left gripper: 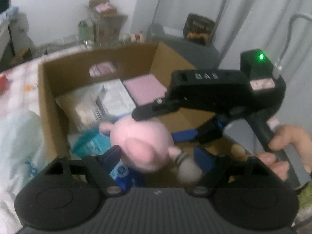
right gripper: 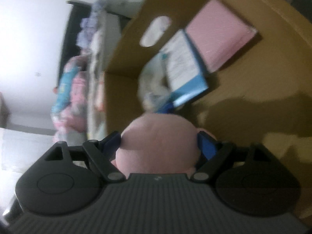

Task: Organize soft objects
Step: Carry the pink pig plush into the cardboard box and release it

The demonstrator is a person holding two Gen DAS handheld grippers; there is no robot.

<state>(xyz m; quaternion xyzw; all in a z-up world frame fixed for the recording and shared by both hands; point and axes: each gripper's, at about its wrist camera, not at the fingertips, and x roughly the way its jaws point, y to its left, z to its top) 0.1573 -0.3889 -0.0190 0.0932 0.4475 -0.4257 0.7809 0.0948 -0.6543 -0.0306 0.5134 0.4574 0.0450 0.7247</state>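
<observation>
A pink plush toy (left gripper: 140,136) with a striped leg and a grey foot hangs over an open cardboard box (left gripper: 97,66). My left gripper (left gripper: 158,156) is shut on it from below: one pad lies on the toy's side, the other against its striped leg. My right gripper (left gripper: 156,125) comes in from the right, one finger over the toy and one beside it. In the right wrist view the plush toy (right gripper: 159,146) fills my right gripper (right gripper: 159,138), with both pads pressed on it. Everything is blurred.
In the box lie a pink pack (left gripper: 145,89), a white and blue carton (left gripper: 115,97) and a teal packet (left gripper: 87,142). A patterned bedsheet (left gripper: 19,97) spreads to the left. A grey cabinet (left gripper: 187,46) stands behind. A hand (left gripper: 288,142) holds the right gripper's handle.
</observation>
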